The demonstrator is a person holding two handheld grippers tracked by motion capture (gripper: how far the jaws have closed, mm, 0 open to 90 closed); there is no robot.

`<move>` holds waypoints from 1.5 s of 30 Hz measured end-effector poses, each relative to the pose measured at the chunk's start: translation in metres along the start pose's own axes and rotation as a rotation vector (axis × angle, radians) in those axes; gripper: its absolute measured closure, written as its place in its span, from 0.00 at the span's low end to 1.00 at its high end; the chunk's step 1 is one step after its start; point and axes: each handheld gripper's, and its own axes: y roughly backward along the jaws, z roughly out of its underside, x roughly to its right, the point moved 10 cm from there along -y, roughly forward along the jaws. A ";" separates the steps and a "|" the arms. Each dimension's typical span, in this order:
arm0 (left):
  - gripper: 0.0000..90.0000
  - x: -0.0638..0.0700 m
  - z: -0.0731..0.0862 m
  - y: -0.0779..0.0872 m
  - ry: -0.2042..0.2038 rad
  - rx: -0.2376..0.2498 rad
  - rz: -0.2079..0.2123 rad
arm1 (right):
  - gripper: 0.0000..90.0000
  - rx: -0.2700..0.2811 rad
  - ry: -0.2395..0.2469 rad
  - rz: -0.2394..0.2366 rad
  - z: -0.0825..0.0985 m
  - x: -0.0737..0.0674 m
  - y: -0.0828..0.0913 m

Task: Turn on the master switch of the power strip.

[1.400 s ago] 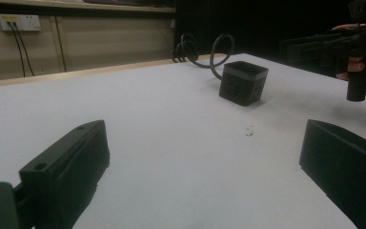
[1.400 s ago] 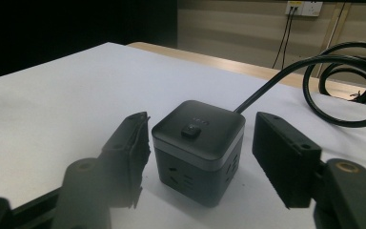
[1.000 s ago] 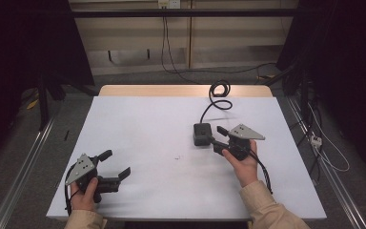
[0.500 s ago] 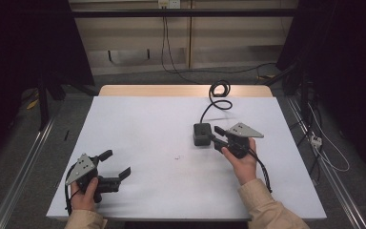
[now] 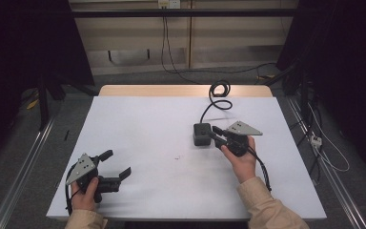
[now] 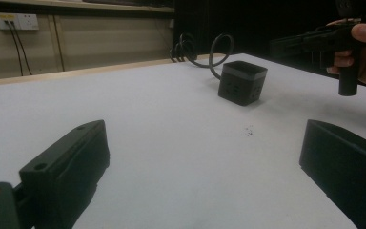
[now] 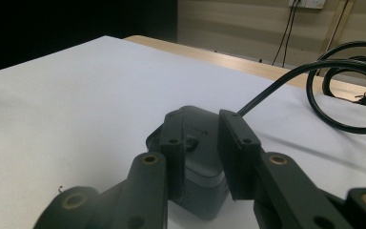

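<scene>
A small black cube-shaped power box (image 5: 201, 134) stands on the white table (image 5: 143, 119), right of the middle. Its thick black cable (image 5: 219, 93) coils toward the far edge. My right gripper (image 5: 214, 134) sits right beside the box on its right. In the right gripper view, its jaws (image 7: 201, 119) stand a narrow gap apart just before the box (image 7: 201, 191), with nothing clamped between them. My left gripper (image 5: 116, 163) rests near the front left corner, wide open and empty. The left gripper view shows the box (image 6: 242, 82) far ahead.
The cable coil (image 7: 348, 86) lies behind the box near the wooden back edge (image 5: 181, 90). A tiny dark speck (image 6: 248, 131) marks the table's middle. Metal rails (image 5: 24, 167) run along the floor on both sides, and loose wires (image 5: 324, 148) lie at the right.
My right gripper has edged slightly toward the box. The left gripper and the box have stayed put.
</scene>
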 end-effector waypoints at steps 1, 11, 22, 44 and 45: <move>0.03 0.000 0.000 0.000 -0.003 -0.001 0.000 | 0.81 0.002 -0.001 -0.001 0.000 0.000 -0.001; 0.03 -0.001 0.000 0.001 -0.001 0.000 -0.001 | 0.86 -0.002 -0.006 -0.007 -0.002 0.000 -0.005; 0.03 -0.001 0.001 0.001 0.004 0.001 -0.002 | 0.90 -0.011 -0.007 -0.003 -0.001 0.001 -0.009; 0.03 -0.001 0.000 0.001 0.004 0.004 -0.002 | 1.00 -0.038 0.020 -0.027 0.003 -0.004 -0.021; 0.03 -0.001 0.000 0.001 0.004 0.004 -0.001 | 1.00 -0.039 0.021 -0.025 0.003 -0.004 -0.022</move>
